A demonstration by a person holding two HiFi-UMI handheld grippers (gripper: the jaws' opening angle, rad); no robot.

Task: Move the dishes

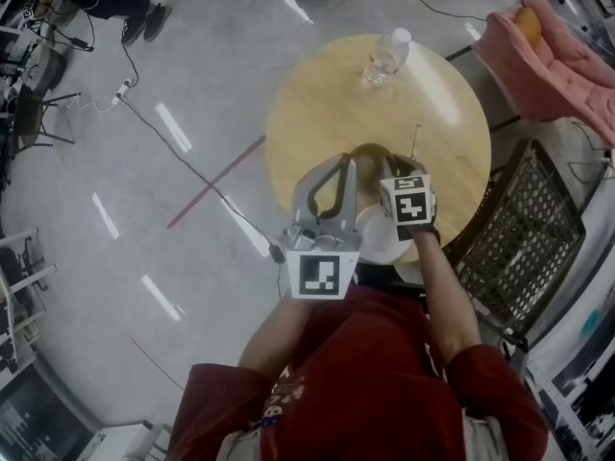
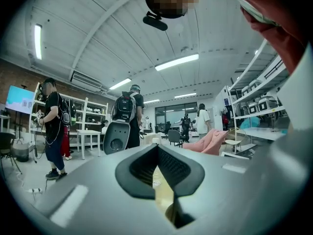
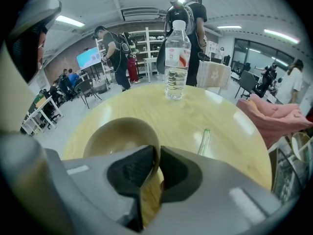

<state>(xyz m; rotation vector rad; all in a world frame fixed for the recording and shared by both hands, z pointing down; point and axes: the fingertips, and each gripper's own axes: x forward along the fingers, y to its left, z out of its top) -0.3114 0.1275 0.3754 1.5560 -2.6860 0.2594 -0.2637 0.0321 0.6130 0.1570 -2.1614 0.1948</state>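
- So far the job looks barely begun: the bowl (image 3: 115,138) sits upright on the surface (image 1: 317,113), close to its near edge.
- The right hand-held gripper (image 3: 157,168) is pinched on the bowl's rim, one pad inside and one outside.
- The left hand-held gripper (image 2: 157,153) is closed and empty.
- Lifting and carrying the bowl appears still to come, and a white dish (image 1: 370,233) waits at the near edge.
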